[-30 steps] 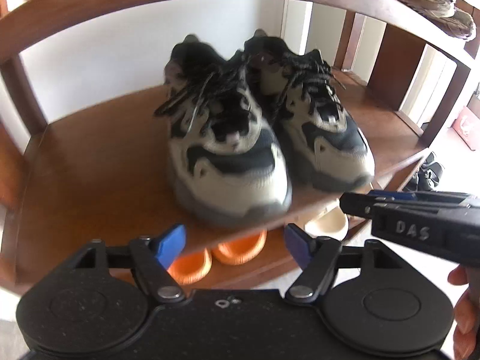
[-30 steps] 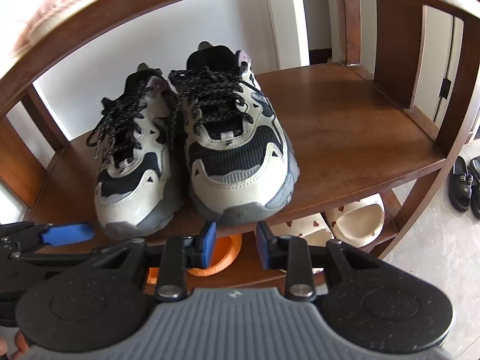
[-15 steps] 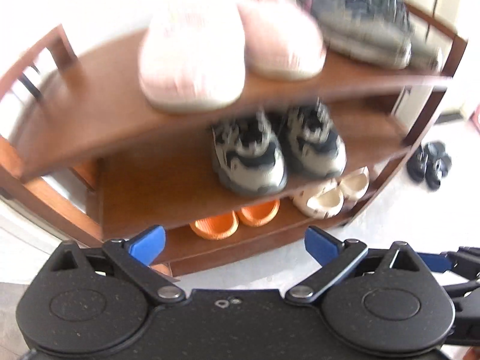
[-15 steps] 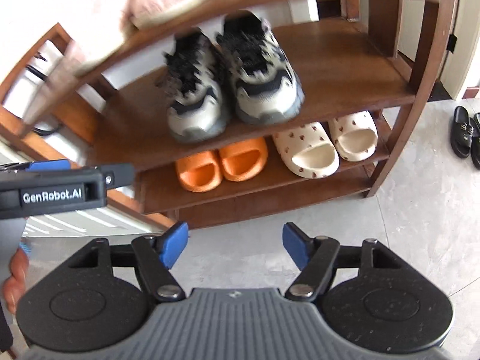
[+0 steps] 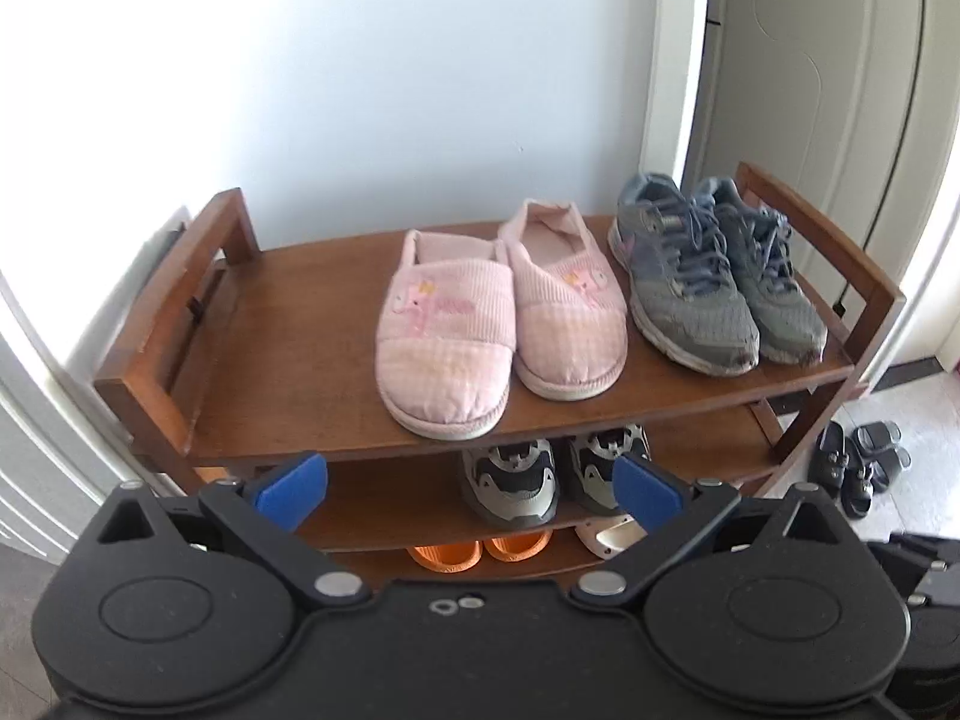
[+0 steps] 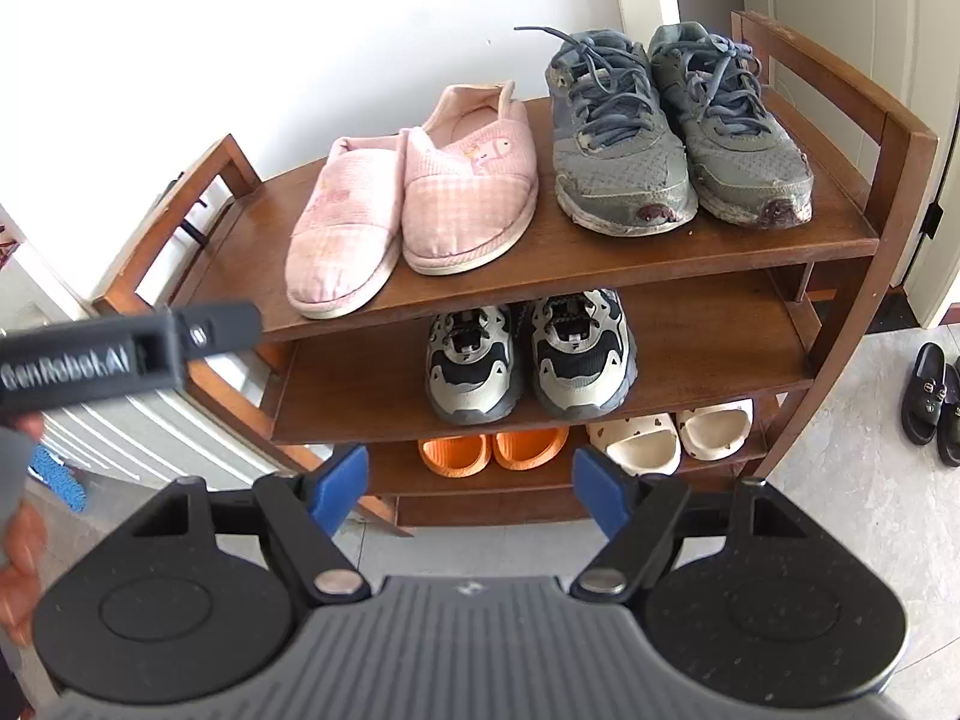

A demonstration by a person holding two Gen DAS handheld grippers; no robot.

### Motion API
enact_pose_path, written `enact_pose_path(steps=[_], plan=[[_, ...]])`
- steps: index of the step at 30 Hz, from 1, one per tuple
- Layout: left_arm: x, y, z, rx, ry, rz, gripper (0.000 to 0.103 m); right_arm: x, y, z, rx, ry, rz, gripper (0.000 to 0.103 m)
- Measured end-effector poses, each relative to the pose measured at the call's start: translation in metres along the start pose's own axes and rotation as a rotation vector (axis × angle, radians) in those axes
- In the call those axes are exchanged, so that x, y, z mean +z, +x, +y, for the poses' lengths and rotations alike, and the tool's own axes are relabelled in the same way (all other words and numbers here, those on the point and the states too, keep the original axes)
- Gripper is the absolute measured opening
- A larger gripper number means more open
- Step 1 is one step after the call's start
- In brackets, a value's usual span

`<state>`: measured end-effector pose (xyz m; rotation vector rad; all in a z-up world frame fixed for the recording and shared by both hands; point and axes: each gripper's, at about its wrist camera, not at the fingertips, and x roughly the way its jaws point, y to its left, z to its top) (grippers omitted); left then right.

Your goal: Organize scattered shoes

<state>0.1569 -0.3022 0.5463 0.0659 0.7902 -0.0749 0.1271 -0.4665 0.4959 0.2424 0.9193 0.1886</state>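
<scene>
Your left tongs [image 5: 468, 489] stand spread wide, with nothing between the blue pads [image 5: 291, 489]. Your right tongs [image 6: 468, 489] are opening, and nothing lies between their pads [image 6: 336, 483] either. Both point down toward the front of the wooden shoe rack [image 6: 600, 267], clear of it.

Shelf contents, as seen from the right wrist:

1. Top shelf: the pink slippers [image 6: 414, 198] sit side by side near the middle, toes toward you. The grey-blue sneakers [image 6: 678, 132] sit to their right, just beside the right end rail [image 6: 840, 84]. The left part of this shelf is bare wood.
2. Middle shelf: the grey-and-black sneakers [image 6: 528, 354] stand together, toes at the front edge, under the gap between the two upper pairs.
3. Bottom shelf: the orange slides [image 6: 492, 447] lie at the left, the cream slides [image 6: 672, 435] just beside them at the right.

Off the rack, a pair of black sandals [image 6: 933, 396] lies on the tiled floor [image 6: 840, 510] to the right, well apart from the rack's right leg.

In the right wrist view, your left tool body [image 6: 120, 354] crosses the left edge, with fingers of your left hand [image 6: 21, 564] visible below it.
</scene>
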Motion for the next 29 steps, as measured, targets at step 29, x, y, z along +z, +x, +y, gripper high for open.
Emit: enact_pose_path(steps=[29], plan=[[-0.009,-0.076,0.020,-0.079,0.026,-0.080,0.103,-0.063,-0.056,0.054,-0.032,0.074,0.044,0.078]])
